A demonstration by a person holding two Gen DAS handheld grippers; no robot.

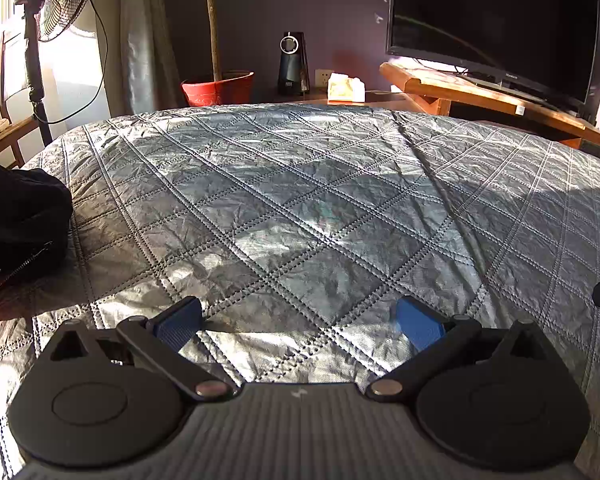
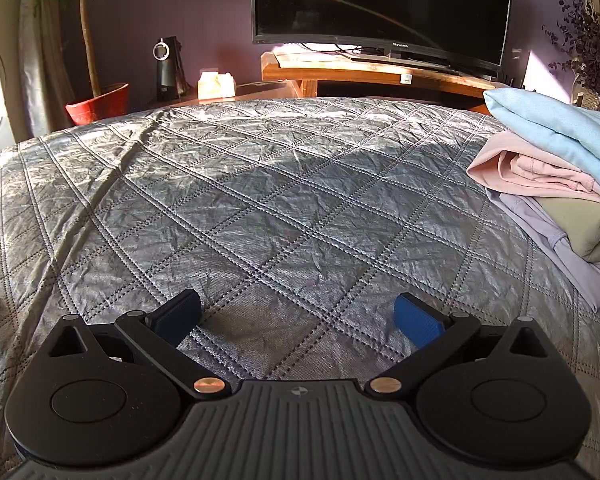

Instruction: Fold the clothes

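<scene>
the main risk lies at the bed's (image 1: 300, 208) two sides. the dark garment (image 1: 16, 220) sits bunched at the left edge, part of it slipping out of view with a zip line showing; a grab at one loose fold would likely lift only a corner and drag the rest into a worse tangle, or pull it off the edge. at the right edge the stack of folded clothes (image 2: 556, 184) leans in tiers, blue on top, pink under it, olive and pale lilac lower down, and its layers overhang unevenly, so a sweeping arm or a garment spread too wide across the quilt could knock it over and undo finished work. the crinkled quilt may also catch a blue pad if a gripper dips too low.

the left gripper (image 1: 300, 320) has its jaws spread wide, nothing between them, poised low over the near middle of the bed; whether the pads touch the quilt i cannot tell. the right gripper (image 2: 298, 318) is likewise spread wide and empty, near the same front edge, well apart from the stack.
</scene>
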